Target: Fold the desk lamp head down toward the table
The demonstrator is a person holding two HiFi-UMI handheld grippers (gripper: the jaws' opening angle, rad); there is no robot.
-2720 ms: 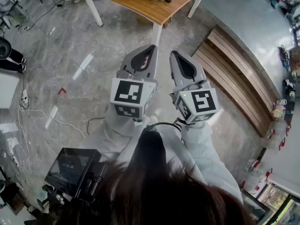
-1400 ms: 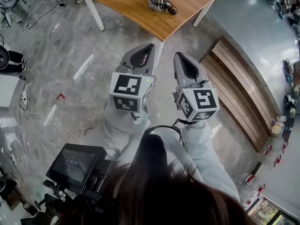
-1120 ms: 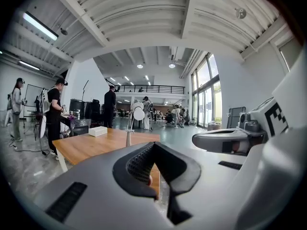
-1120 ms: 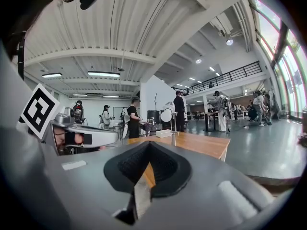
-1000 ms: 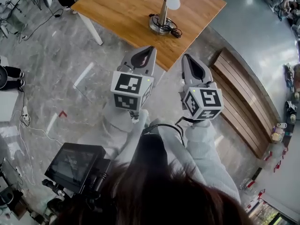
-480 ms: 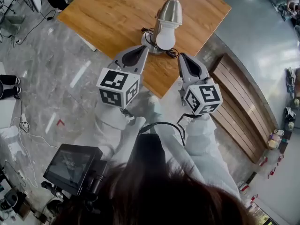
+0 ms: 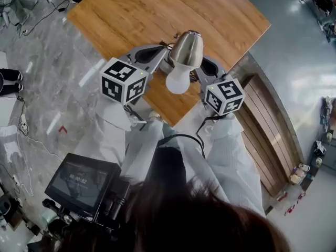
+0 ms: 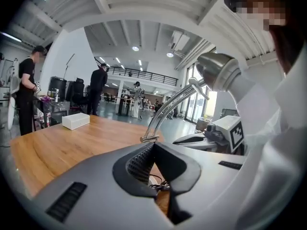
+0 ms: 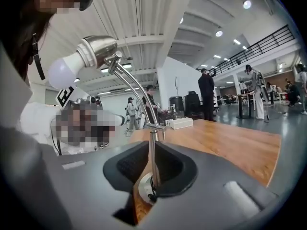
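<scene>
A chrome desk lamp stands near the front edge of the wooden table (image 7: 136,14). Its head (image 7: 187,48) is raised, with the white bulb (image 7: 177,80) pointing toward me. My left gripper (image 7: 160,50) sits just left of the lamp with its jaws shut and nothing between them (image 8: 153,143). The curved lamp arm (image 8: 168,108) rises just beyond its tips. My right gripper (image 7: 205,66) is at the lamp's right, partly hidden under the head. Its jaws (image 9: 149,145) are opening, a narrow slit apart. The upright stem (image 9: 152,162) and round base (image 9: 145,188) show through the slit, not pressed by the pads.
A white box (image 8: 76,120) lies farther back on the table. Several people stand in the hall behind it. A cable coils at the lamp base. A wooden slatted bench (image 7: 273,125) runs along the right, and a monitor rig (image 7: 79,180) is at lower left.
The table and lamp have come much closer. Both grippers moved forward from over the floor to either side of the lamp, over the table's front edge.
</scene>
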